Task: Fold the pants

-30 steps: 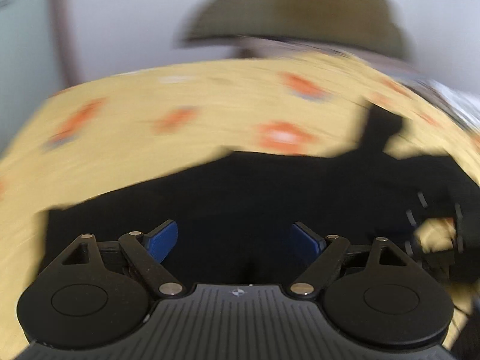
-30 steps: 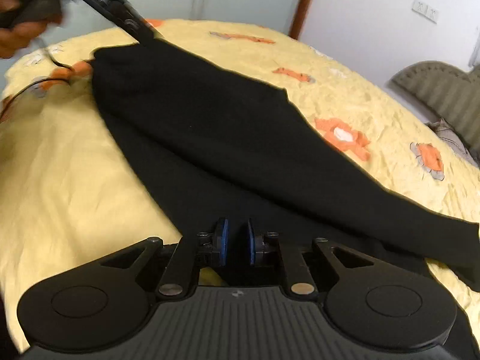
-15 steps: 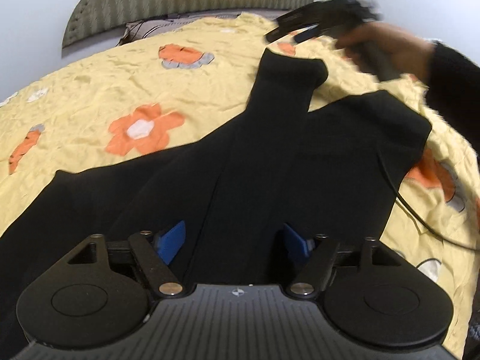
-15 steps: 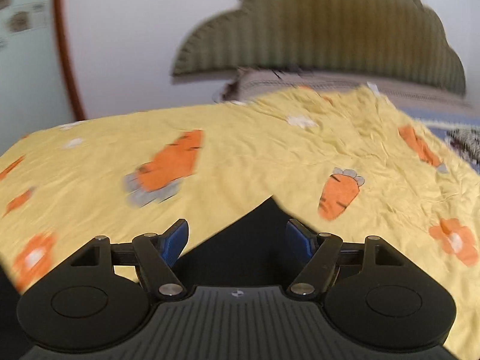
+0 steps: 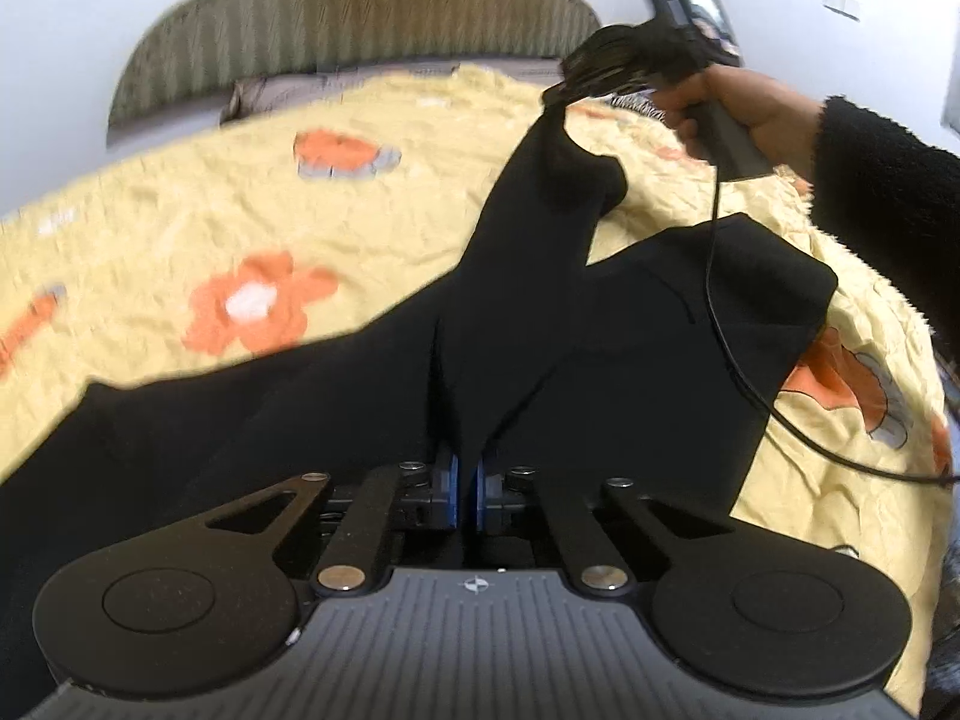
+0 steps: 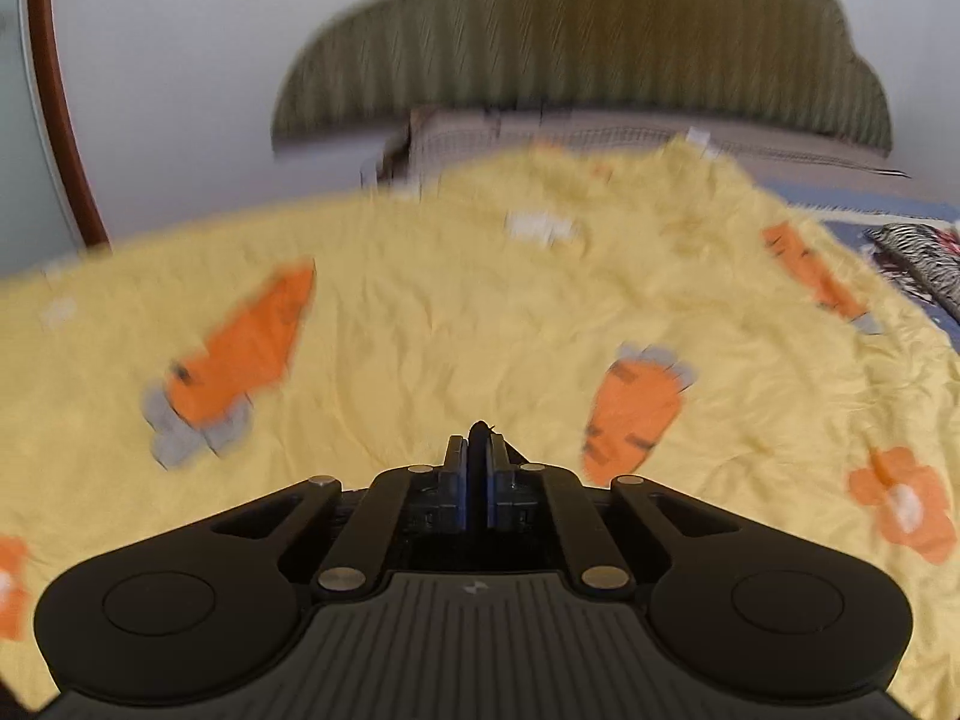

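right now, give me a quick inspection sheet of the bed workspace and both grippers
surface: yellow bedspread with orange carrot and flower prints, wrinkled
job's things: black pants spread on the bedspread, one leg end lifted off it
clutter: nothing seen on the bedspread; a striped fabric item at the bed's far right edge
grippers: left gripper shut on a fold of the pants; right gripper shut on the lifted leg end, held by a hand in a dark sleeve
cables: black cable hangs from the right gripper's handle across the pants
surroundings: green ribbed headboard, white wall
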`<state>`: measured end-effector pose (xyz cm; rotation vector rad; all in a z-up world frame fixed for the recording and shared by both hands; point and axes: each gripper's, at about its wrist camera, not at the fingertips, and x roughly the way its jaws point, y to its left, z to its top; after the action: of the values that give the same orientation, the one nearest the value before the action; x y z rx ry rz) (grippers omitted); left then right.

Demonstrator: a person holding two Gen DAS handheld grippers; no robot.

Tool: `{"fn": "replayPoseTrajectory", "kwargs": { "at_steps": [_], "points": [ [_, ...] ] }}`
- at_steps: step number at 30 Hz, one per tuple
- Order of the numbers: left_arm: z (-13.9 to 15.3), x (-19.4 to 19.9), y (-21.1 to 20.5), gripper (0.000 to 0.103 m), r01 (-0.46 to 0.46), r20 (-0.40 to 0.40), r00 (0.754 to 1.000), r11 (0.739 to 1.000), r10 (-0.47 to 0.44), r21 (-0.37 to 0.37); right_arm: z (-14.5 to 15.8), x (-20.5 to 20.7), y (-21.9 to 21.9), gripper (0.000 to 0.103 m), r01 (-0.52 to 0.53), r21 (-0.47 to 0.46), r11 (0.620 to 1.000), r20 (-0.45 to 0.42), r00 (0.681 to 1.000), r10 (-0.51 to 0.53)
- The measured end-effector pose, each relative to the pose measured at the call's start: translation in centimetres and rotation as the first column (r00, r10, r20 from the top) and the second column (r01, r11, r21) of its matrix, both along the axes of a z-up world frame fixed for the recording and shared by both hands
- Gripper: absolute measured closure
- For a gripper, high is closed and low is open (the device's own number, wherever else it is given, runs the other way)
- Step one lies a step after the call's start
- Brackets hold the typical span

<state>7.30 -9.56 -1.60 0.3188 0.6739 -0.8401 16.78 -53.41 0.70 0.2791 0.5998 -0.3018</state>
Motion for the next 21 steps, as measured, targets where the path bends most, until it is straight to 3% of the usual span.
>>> {"fn": "replayPoseTrajectory", "kwargs": {
  "at_steps": [5,7,14,18,21],
  "points": [
    [0.9,-4.0,-0.2,0.099,0.094,0.138,0.985,0.995,-0.099,0.046,2.8,-10.6,-2.2,0.098,0.108,0.152,0.982,0.229,0.963,-0.142],
    [0.7,-5.3,-0.5,0.099,0.127,0.164,0.977,0.989,-0.138,0.074,2.6,-15.3,-2.9,0.098,0.158,0.214,0.964,0.269,0.939,-0.214],
    [-0.4,-7.4,-0.9,0.099,0.143,0.175,0.971,0.981,-0.165,0.131,-3.3,-25.9,-3.9,0.097,0.320,0.338,0.885,0.182,0.901,-0.395],
    [-0.4,-8.4,-0.8,0.099,0.157,0.195,0.963,0.976,-0.185,0.152,-6.7,-28.9,-4.1,0.097,0.367,0.430,0.825,0.154,0.871,-0.467],
    [-0.3,-8.9,-0.3,0.098,0.167,0.192,0.962,0.975,-0.194,0.149,-7.3,-30.4,-3.7,0.097,0.376,0.453,0.808,0.167,0.855,-0.491]
  ]
}}
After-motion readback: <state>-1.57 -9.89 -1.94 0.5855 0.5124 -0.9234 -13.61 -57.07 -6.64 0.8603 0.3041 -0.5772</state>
